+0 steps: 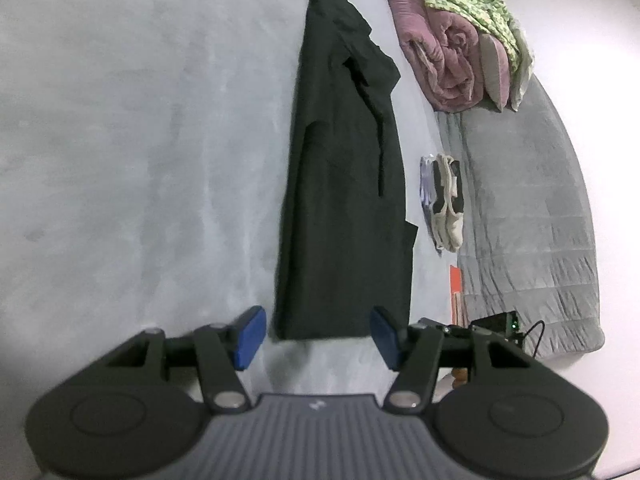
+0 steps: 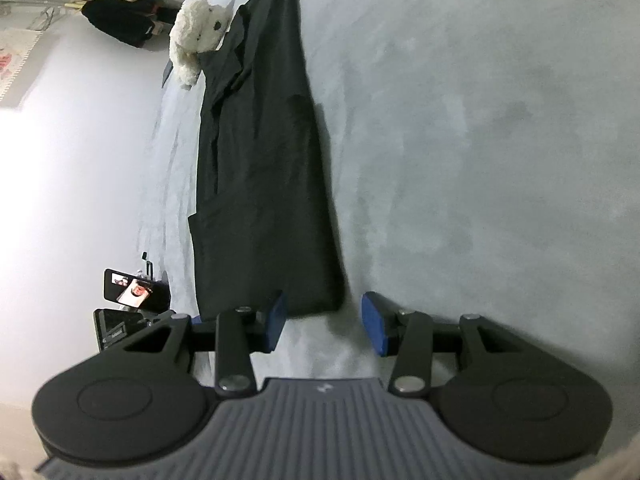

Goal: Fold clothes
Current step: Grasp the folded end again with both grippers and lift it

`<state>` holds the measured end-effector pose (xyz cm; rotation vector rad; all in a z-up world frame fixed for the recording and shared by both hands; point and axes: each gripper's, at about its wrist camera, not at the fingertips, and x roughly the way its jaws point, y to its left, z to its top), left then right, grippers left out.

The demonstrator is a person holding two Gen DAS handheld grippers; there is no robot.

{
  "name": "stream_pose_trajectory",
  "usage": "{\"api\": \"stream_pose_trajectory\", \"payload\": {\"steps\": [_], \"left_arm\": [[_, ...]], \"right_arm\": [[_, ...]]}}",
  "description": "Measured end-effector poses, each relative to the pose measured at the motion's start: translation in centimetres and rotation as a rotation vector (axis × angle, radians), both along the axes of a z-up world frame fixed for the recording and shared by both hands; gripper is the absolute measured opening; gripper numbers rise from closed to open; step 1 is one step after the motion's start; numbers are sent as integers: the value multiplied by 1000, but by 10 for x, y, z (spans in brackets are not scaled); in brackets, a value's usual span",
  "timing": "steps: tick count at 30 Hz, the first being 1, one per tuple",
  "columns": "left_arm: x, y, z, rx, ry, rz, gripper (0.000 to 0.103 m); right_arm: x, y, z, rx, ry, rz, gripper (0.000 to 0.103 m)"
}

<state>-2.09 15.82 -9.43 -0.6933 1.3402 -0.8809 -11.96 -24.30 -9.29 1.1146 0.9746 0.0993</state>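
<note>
Long dark garment (image 2: 260,168) flat on pale bedding (image 2: 460,140), its near end just ahead of the parted right hand-held gripper (image 2: 324,324).

Garment (image 1: 344,184) lies lengthwise on bed (image 1: 140,140); blanket roll (image 1: 444,60) and socks (image 1: 446,200) to its right; stuffed toy (image 2: 196,36) at its far end

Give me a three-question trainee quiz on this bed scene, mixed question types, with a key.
1. True or false: the left tongs are clamped on the dark garment.
2. What sits on the pink quilt roll? A) a green patterned cloth B) a book C) a shoe
3. Name the white thing at the garment's far end in the right wrist view.

Key:
1. False; both the left and the right tongs stand open, nothing between the pads.
2. A, the green patterned cloth.
3. A plush toy.
</note>
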Motion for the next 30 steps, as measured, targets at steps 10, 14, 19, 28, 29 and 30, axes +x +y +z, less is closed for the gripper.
{"api": "stream_pose_trajectory", "payload": {"steps": [10,14,19,28,29,30], "left_arm": [[7,-14,-14,-46,0,15,34],[7,-19,-13,-51,-3,7,32],[8,-18,-14,-76,15,21,25],[9,-15,-2,-232,35,45,9],[10,-14,0,-250,35,52,9],[12,-14,2,-267,34,60,9]], "right_arm": [[19,-1,-16,83,-35,-1,33],[23,2,-16,77,-37,16,25],[20,-2,-19,119,-30,6,17],[20,-5,-5,178,-100,-22,11],[20,-6,-2,187,-113,-30,11],[21,-7,1,196,-126,-39,11]]}}
